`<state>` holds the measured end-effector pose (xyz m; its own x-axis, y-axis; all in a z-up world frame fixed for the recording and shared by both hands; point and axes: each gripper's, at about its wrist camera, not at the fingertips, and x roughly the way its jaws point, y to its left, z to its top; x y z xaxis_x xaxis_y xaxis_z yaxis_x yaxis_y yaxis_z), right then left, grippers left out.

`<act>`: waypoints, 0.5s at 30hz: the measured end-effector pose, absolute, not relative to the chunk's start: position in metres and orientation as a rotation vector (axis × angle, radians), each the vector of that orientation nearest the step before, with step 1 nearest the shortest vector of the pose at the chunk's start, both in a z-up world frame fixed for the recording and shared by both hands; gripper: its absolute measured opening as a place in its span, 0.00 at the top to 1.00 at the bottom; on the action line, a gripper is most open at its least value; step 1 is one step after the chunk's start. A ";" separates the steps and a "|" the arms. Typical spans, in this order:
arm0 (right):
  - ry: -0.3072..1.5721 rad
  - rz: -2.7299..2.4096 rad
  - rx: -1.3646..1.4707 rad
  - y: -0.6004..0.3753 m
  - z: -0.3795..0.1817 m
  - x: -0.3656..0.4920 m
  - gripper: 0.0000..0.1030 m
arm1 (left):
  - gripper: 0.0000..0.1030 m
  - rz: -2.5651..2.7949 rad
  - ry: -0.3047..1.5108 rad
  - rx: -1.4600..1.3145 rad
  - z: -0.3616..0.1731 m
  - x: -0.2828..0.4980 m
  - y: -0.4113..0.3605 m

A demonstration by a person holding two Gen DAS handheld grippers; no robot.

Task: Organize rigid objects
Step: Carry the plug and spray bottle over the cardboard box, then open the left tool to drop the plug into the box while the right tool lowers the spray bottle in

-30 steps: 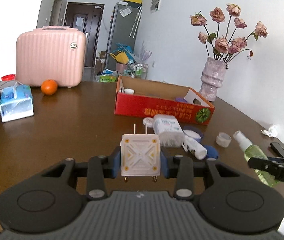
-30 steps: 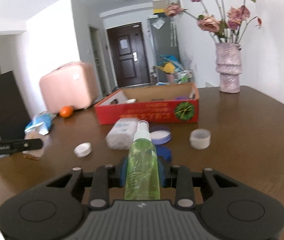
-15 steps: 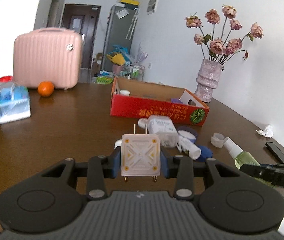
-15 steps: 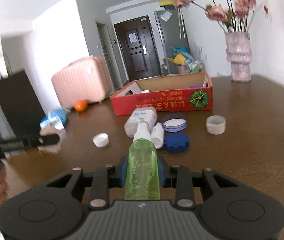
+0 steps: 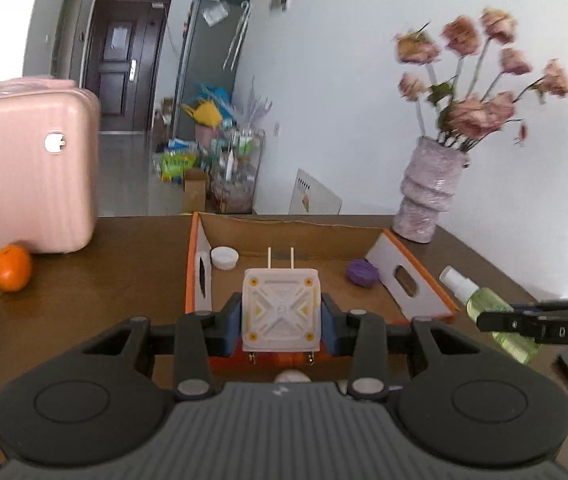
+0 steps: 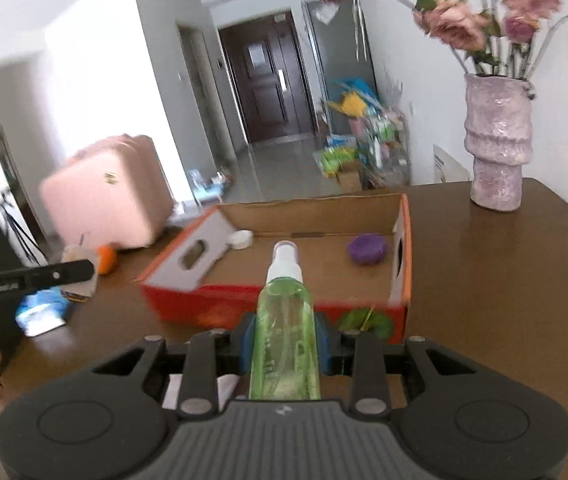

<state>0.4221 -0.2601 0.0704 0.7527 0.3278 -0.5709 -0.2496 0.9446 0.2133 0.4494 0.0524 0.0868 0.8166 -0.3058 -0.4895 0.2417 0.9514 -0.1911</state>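
Note:
My left gripper (image 5: 280,322) is shut on a white square plug adapter (image 5: 280,308), prongs pointing forward, held above the near edge of the red cardboard box (image 5: 419,280). My right gripper (image 6: 285,340) is shut on a green spray bottle (image 6: 285,336) with a white nozzle, held above the box's near wall (image 6: 212,308). The bottle also shows at the right of the left wrist view (image 5: 483,304). Inside the box lie a white cap (image 5: 224,258) and a purple lid (image 5: 361,273).
A pink suitcase (image 5: 24,168) and an orange (image 5: 10,267) stand on the brown table (image 6: 503,280) to the left. A vase of dried roses (image 5: 429,196) stands at the back right. A blue tissue pack (image 6: 42,308) lies at the left.
Both grippers have moved forward and up with their objects, from over the loose items on the table to above the box's near edge. The grips have not changed.

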 end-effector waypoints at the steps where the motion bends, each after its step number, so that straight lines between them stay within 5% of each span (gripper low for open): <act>1: 0.663 0.300 0.102 -0.259 0.071 0.439 0.71 | 0.62 -0.288 0.558 -0.118 0.085 0.466 0.050; 15: 0.932 0.111 -0.297 -0.205 0.011 0.596 0.71 | 0.62 -0.190 0.754 0.028 0.017 0.621 0.018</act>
